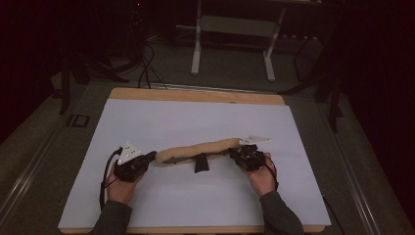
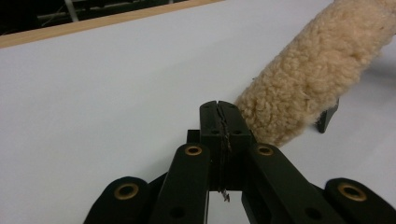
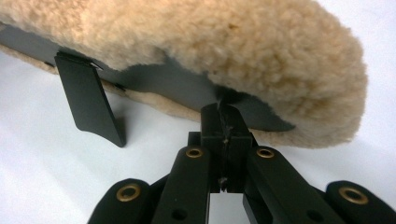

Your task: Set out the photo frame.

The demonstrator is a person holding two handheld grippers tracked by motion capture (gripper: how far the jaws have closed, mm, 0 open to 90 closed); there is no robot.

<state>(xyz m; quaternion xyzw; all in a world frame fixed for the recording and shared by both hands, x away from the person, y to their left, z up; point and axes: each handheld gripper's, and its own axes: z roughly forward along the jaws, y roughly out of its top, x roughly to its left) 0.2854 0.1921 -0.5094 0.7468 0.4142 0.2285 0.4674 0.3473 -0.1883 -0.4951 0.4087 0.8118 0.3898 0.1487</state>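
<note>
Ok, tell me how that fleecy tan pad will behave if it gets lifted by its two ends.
The fleecy pad will probably sag a little in the middle: it is long, soft and already curves on the table. It looks light for its size, being mostly pile. Slipping seems unlikely, since the fleece should catch. The black strap would likely dangle loose beneath it.

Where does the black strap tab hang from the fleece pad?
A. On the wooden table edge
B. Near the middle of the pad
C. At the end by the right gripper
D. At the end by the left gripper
B: in the high view the black strap tab hangs below the middle of the fleece pad, between the left gripper and the right gripper.
</note>
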